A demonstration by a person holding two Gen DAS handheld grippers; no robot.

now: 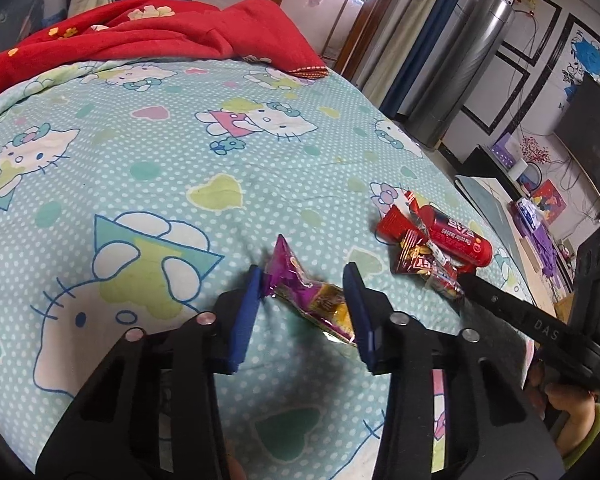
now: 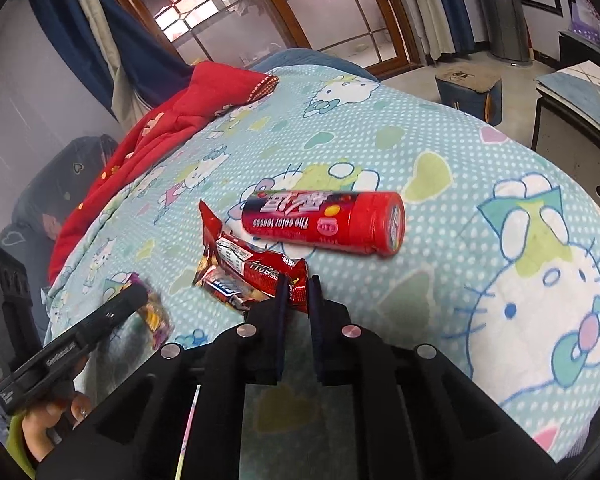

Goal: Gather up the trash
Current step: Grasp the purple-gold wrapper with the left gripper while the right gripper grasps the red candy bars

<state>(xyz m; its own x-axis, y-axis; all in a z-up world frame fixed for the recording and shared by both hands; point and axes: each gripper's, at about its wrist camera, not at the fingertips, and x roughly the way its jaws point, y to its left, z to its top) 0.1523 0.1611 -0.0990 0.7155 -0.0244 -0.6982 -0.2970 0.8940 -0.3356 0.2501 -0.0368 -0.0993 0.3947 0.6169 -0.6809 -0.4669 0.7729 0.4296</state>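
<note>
Tube (image 2: 323,222) behind wrapper (image 2: 252,276); both on bedsheet (image 2: 439,128)

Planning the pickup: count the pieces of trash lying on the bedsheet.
3. A purple wrapper between the left gripper's fingers; a red wrapper, its edge pinched by the right gripper; a red candy tube just beyond it. None seem hidden.

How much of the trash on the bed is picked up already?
None is off the bed yet. The right claw is shut on the red wrapper. The purple wrapper lies between the left claw pads, one touching it. The red tube is untouched.
</note>
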